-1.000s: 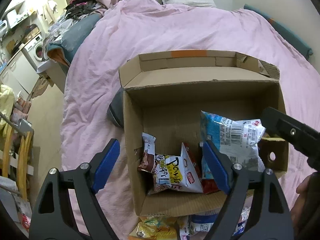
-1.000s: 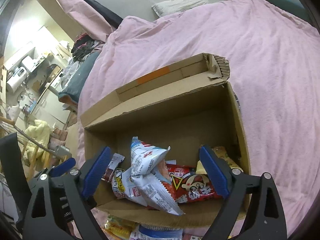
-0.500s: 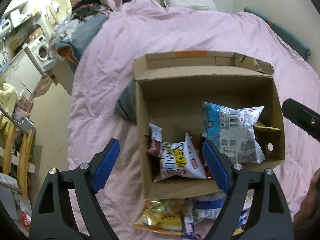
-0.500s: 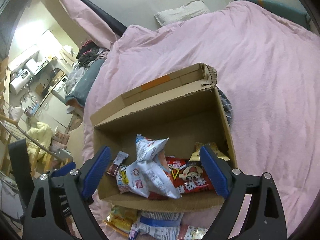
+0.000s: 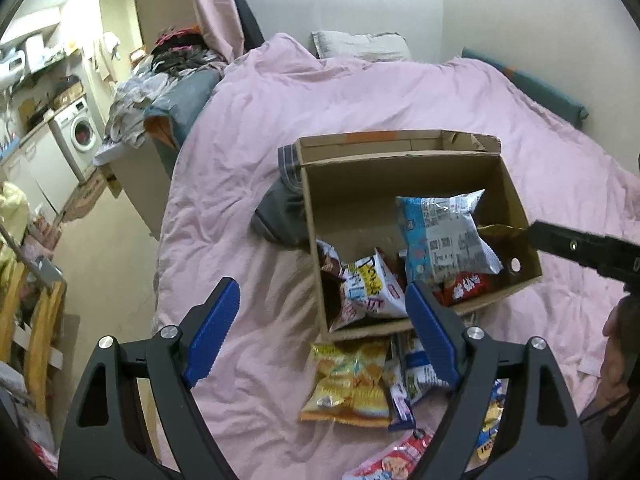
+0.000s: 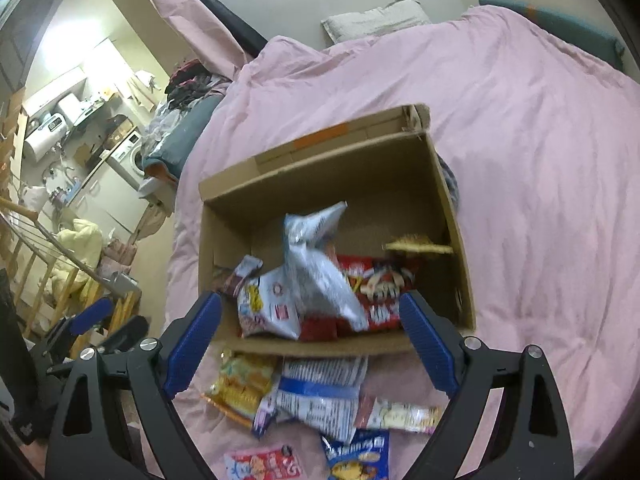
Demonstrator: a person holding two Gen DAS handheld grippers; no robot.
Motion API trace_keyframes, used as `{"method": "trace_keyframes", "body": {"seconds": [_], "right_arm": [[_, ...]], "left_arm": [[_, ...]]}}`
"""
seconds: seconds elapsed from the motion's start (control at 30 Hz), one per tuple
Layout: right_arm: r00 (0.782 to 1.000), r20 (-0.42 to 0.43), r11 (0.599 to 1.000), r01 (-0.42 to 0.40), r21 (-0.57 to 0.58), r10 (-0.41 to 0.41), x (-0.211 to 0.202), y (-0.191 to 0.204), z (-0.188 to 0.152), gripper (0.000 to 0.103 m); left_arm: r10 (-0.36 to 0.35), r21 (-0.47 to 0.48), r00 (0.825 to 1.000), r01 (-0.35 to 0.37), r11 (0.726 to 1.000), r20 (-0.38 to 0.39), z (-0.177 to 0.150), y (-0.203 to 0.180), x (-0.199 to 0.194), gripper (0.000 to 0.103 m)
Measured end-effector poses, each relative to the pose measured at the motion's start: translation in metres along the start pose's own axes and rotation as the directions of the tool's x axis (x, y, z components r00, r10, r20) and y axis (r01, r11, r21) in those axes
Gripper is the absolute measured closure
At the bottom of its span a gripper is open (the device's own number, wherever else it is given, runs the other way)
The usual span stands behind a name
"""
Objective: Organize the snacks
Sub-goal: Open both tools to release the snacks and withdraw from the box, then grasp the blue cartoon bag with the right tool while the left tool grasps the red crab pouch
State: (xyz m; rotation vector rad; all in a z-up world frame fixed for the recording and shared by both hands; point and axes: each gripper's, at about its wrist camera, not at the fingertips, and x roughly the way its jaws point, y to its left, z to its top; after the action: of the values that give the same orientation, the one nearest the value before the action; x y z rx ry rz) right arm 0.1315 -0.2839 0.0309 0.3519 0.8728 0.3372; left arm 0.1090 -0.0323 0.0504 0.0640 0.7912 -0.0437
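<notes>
A cardboard box (image 5: 516, 208) sits open on a pink duvet (image 5: 360, 96), with several snack packets already inside: a pale blue bag (image 5: 444, 236) propped upright against the others, a white bag with yellow print (image 5: 372, 288) beside it, and a red packet (image 5: 466, 286) under them. More snacks lie loose on the duvet just in front of the box, among them a yellow bag (image 5: 348, 384) and a white-and-blue bag (image 6: 320, 396) (its print too blurred to read). The left gripper (image 5: 324, 336) hangs above the duvet near the box's front left corner, jaws spread wide and empty. The right gripper (image 6: 310, 340) hovers over the box's front edge, jaws likewise wide apart, holding nothing.
</notes>
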Motion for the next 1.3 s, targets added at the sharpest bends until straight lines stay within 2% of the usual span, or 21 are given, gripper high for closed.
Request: {"method": "trace_keyframes", "body": {"seconds": [0.03, 0.1, 0.17, 0.37, 0.47, 0.6, 0.9, 1.0, 1.1, 1.17, 1.2, 1.23, 1.27, 1.3], "right_arm": [[1.0, -0.007, 1.0, 0.0, 0.004, 0.0, -0.002, -0.001, -0.004, 0.01], [1.0, -0.016, 1.0, 0.004, 0.014, -0.003, -0.005, -0.003, -0.011, 0.01], [1.0, -0.023, 1.0, 0.01, 0.028, -0.009, -0.008, -0.006, -0.017, 0.01], [0.997, -0.068, 0.996, 0.028, 0.084, -0.022, -0.012, -0.018, -0.04, 0.01], [0.995, -0.09, 0.994, 0.048, 0.096, -0.04, -0.012, -0.022, -0.051, 0.01], [0.99, -0.137, 0.991, 0.057, 0.124, -0.04, -0.006, -0.029, -0.062, 0.01], [0.972, -0.22, 0.979, 0.12, 0.167, -0.082, 0.006, -0.053, -0.078, 0.01], [0.964, -0.25, 0.974, 0.142, 0.176, -0.095, 0.011, -0.057, -0.082, 0.01], [0.948, -0.303, 0.973, 0.153, 0.176, -0.094, 0.02, -0.058, -0.087, 0.01], [0.922, -0.378, 0.975, 0.15, 0.164, -0.079, 0.032, -0.057, -0.096, 0.01], [0.898, -0.432, 0.977, 0.158, 0.142, -0.083, 0.041, -0.054, -0.103, 0.01], [0.883, -0.46, 0.979, 0.164, 0.124, -0.09, 0.046, -0.052, -0.107, 0.01], [0.868, -0.488, 0.981, 0.163, 0.103, -0.092, 0.052, -0.049, -0.112, 0.01], [0.861, -0.501, 0.983, 0.158, 0.094, -0.091, 0.055, -0.047, -0.114, 0.01]], "left_arm": [[-0.016, -0.024, 1.0, 0.016, 1.0, 0.005, -0.004, 0.005, -0.004, 0.02], [-0.032, -0.055, 0.999, 0.032, 0.998, 0.002, -0.011, 0.012, -0.009, 0.011], [-0.045, -0.069, 0.999, 0.045, 0.997, -0.006, -0.017, 0.016, -0.01, 0.008], [-0.062, -0.1, 0.996, 0.055, 0.993, -0.07, -0.039, 0.021, -0.002, 0.008], [-0.027, -0.097, 0.992, 0.016, 0.995, -0.121, -0.054, 0.021, 0.008, 0.008], [-0.038, -0.111, 0.98, 0.017, 0.994, -0.194, -0.071, 0.023, 0.024, 0.008], [-0.093, -0.215, 0.958, 0.034, 0.976, -0.273, -0.086, 0.033, 0.038, 0.008], [-0.115, -0.232, 0.942, 0.041, 0.972, -0.315, -0.09, 0.034, 0.043, 0.008], [-0.142, -0.22, 0.912, 0.058, 0.974, -0.385, -0.101, 0.027, 0.053, 0.008], [-0.152, -0.155, 0.883, 0.092, 0.984, -0.443, -0.109, 0.013, 0.061, 0.008], [-0.144, -0.113, 0.875, 0.102, 0.988, -0.463, -0.112, 0.006, 0.063, 0.008], [-0.121, -0.035, 0.863, 0.12, 0.992, -0.49, -0.117, -0.007, 0.065, 0.008], [-0.102, 0.044, 0.851, 0.145, 0.988, -0.515, -0.124, -0.021, 0.067, 0.008], [-0.105, 0.083, 0.84, 0.176, 0.981, -0.533, -0.13, -0.03, 0.068, 0.008]]}}
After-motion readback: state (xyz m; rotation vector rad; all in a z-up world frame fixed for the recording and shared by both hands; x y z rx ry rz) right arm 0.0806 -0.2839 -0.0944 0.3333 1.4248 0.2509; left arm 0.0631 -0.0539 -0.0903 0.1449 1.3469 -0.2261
